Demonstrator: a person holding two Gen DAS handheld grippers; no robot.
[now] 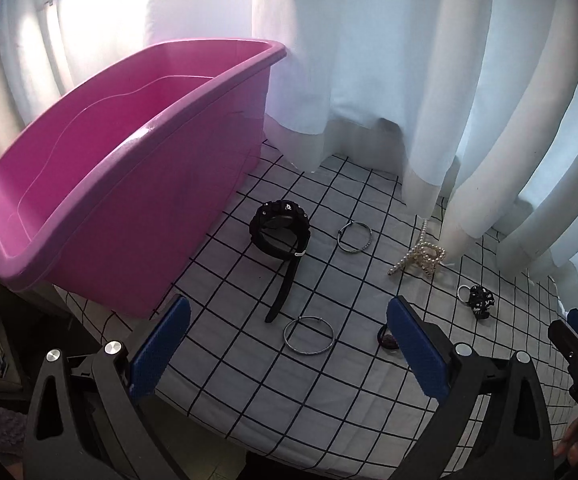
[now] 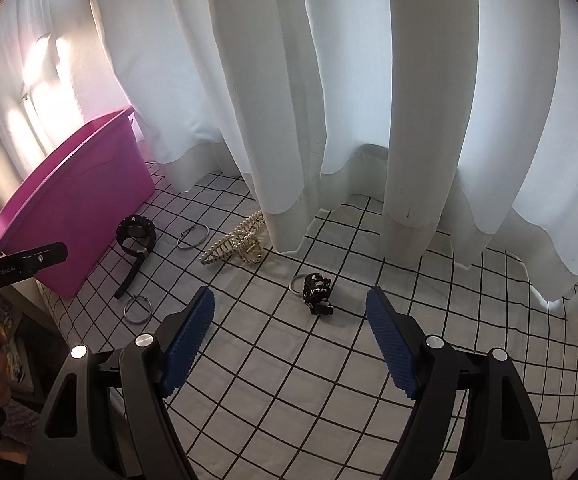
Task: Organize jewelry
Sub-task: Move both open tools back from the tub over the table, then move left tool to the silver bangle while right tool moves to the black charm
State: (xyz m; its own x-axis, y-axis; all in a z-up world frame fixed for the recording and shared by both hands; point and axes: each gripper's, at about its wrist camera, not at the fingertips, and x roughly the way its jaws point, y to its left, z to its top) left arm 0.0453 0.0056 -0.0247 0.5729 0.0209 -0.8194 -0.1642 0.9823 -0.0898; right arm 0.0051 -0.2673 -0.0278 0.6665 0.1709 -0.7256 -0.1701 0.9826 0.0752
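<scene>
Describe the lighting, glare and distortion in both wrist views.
Left wrist view: backlight through the curtain blows out the top left above the pink tub, and the fisheye bends the checked sheet lines and darkens the corners. Right wrist view: the curtain glows evenly, a glare patch sits by the tub at left, the grid curves the same way, and the jewelry stays sharp.

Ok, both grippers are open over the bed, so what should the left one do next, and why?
Probably lower the left gripper onto the silver bangle lying between its open fingers. Nothing is held yet, the pink tub looks empty, and that bangle is the nearest piece.
</scene>
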